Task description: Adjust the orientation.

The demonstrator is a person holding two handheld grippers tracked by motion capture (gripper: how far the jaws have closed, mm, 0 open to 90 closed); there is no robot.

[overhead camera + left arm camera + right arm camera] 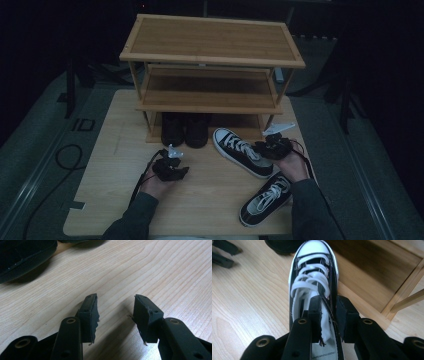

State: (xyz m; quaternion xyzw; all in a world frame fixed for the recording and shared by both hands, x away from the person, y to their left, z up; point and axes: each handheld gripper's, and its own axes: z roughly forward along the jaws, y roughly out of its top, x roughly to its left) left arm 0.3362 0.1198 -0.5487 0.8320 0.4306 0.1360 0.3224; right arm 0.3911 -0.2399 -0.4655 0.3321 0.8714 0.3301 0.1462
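Note:
A black-and-white laced sneaker [240,150] lies on the table with its white toe cap toward the shoe rack [210,55]. My right gripper [272,147] sits at its heel end. In the right gripper view the jaws [328,315] straddle the sneaker's [314,277] side wall by the tongue, with a small gap showing, so they are open around it. The matching second sneaker [265,197] lies nearer the table's front right, by the right forearm. My left gripper [170,167] rests low over bare wood, open [115,312], with nothing between its fingers.
A pair of black shoes [185,130] stands on the rack's bottom shelf; one of them [22,257] lies close ahead of the left gripper. The rack's middle and top shelves are bare. The wooden table [110,200] has free room at left and front.

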